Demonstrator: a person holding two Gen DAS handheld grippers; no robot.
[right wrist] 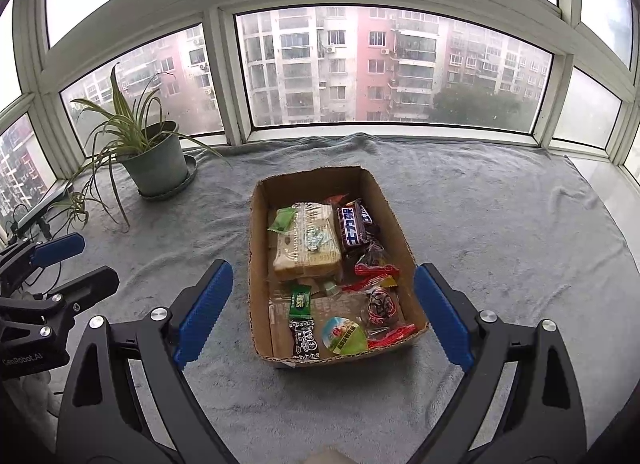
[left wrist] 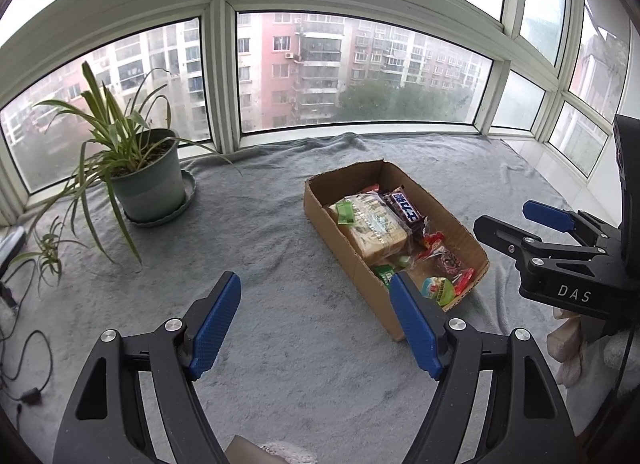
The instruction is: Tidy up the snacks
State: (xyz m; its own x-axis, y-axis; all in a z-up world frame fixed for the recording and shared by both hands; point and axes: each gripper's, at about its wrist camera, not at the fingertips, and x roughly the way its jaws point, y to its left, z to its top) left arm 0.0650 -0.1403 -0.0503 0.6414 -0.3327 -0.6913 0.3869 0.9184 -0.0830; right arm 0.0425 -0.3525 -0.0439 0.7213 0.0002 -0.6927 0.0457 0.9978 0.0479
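**Snacks All in the Box**

While both grippers hung over the grey fuzzy cloth on the counter [right wrist: 500, 223], the snacks already lay inside the open brown cardboard box [right wrist: 256, 264]. A wrapped loaf of sliced bread [right wrist: 306, 242], a dark chocolate bar [right wrist: 354, 225] and small bright candies [right wrist: 376, 300] filled it. Sorting looked nearly done. Next, a gripper would need to reach down into the box, or stop. The left gripper [left wrist: 316, 324] was wide open and empty, tilted downward beside the box. The right gripper [right wrist: 324, 312] was open and empty too, pointing down at the box.
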